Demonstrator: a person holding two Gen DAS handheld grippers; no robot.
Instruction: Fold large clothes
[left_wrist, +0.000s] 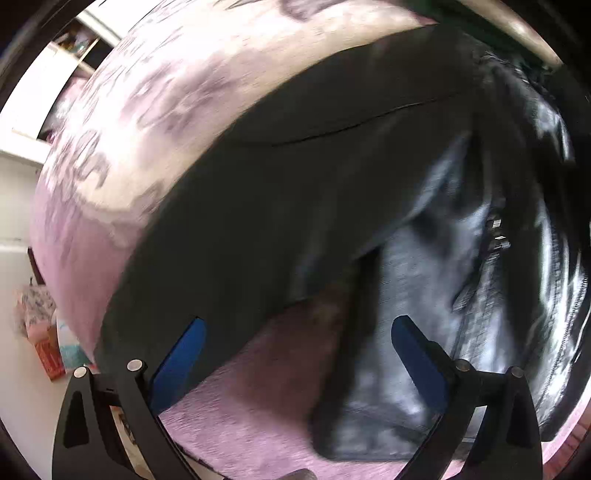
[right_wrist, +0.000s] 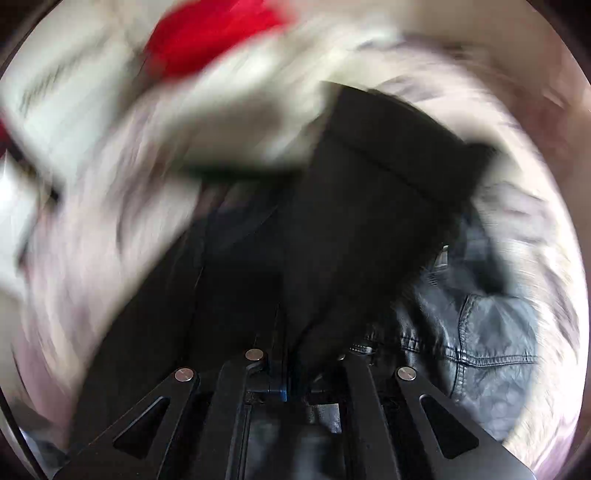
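Note:
A black jacket (left_wrist: 295, 206) with a matte cloth part and a shiny leather part (left_wrist: 461, 295) lies on a pink patterned bedspread (left_wrist: 122, 147). My left gripper (left_wrist: 299, 336) is open, its blue pads (left_wrist: 184, 362) spread just above the jacket's lower edge, holding nothing. My right gripper (right_wrist: 291, 365) is shut on a black cloth sleeve of the jacket (right_wrist: 369, 206), which rises from the jaws with its cuff at the far end. The leather part (right_wrist: 491, 343) lies to the right of it. The right view is blurred by motion.
A red item (right_wrist: 207, 40) and a white cloth (right_wrist: 92, 110) lie beyond the jacket in the right view. In the left view, boxes and bags (left_wrist: 44, 332) stand on the floor past the bed's left edge, and a shelf (left_wrist: 74, 48) is at the far left.

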